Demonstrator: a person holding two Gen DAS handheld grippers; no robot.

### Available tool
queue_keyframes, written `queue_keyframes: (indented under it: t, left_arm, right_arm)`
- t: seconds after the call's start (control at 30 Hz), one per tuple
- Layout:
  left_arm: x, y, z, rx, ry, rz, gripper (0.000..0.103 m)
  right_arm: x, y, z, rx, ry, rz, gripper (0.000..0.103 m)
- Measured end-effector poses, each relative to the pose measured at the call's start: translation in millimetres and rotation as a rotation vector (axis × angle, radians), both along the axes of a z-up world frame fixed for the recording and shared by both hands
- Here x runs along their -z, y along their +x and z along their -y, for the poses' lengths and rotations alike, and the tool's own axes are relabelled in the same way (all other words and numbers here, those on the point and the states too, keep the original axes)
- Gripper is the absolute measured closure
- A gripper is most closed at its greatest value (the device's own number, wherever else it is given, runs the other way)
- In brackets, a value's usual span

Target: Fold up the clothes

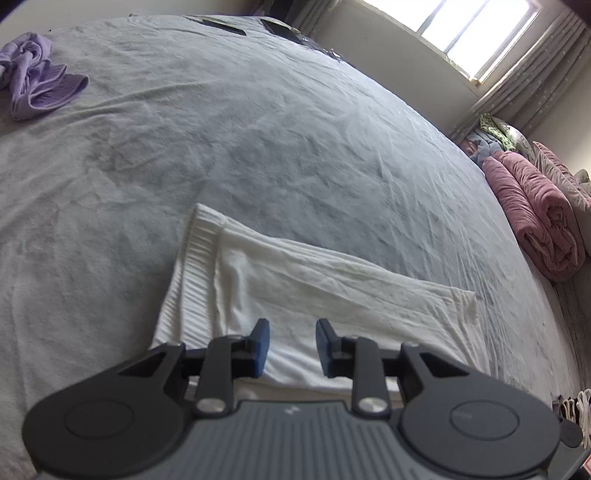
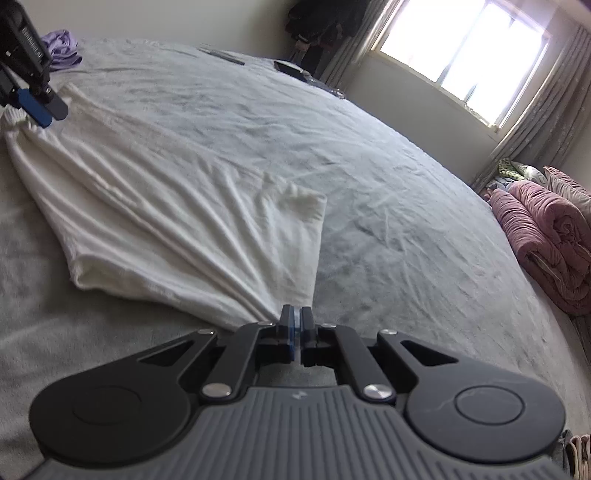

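Observation:
A white garment (image 2: pixel 166 206) with a ribbed band (image 1: pixel 195 280) lies spread on the grey bed sheet (image 1: pixel 258 129). In the right wrist view its folds fan out from one corner, and my right gripper (image 2: pixel 297 326) is shut on that corner. My left gripper (image 1: pixel 292 347) hovers over the banded end with its blue pads (image 1: pixel 260 347) apart and nothing between them. In the right wrist view the left gripper (image 2: pixel 38 107) shows at the far left, above the garment's bunched end. A crumpled purple garment (image 1: pixel 37 77) lies at the bed's far left corner.
A rolled pink quilt (image 1: pixel 535 221) and more bedding sit off the bed's right side, under curtains and a bright window (image 2: pixel 461 55). Dark flat objects (image 1: pixel 221 26) lie along the bed's far edge. Grey sheet stretches wide beyond the white garment.

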State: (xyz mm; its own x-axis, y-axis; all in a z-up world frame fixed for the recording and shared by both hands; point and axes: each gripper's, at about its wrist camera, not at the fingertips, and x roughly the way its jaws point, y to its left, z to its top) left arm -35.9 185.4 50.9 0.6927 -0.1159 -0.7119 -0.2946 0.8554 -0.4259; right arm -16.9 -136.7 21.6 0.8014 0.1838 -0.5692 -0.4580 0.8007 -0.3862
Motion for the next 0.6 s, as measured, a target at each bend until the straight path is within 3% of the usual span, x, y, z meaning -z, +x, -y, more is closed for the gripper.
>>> queue_keyframes:
  t: [0.1, 0.2, 0.3, 0.5, 0.6]
  left_arm:
    - [-5, -3, 5, 0.01, 0.028, 0.022, 0.075]
    - [0, 1, 11, 0.009, 0.063, -0.014, 0.075]
    - [9, 4, 9, 0.004, 0.077, -0.067, 0.075]
    - [8, -4, 4, -0.013, 0.092, -0.098, 0.077]
    - [4, -3, 7, -0.019, 0.106, -0.11, 0.077]
  right_arm:
    - [-11, 11, -5, -0.009, 0.079, -0.005, 0.098]
    - [-10, 23, -22, -0.031, 0.102, -0.037, 0.096]
    - [4, 32, -29, -0.013, 0.084, -0.097, 0.096]
    - [14, 1, 4, 0.032, 0.101, -0.076, 0.09]
    - [10, -3, 0, 0.002, 0.039, -0.069, 0.09]
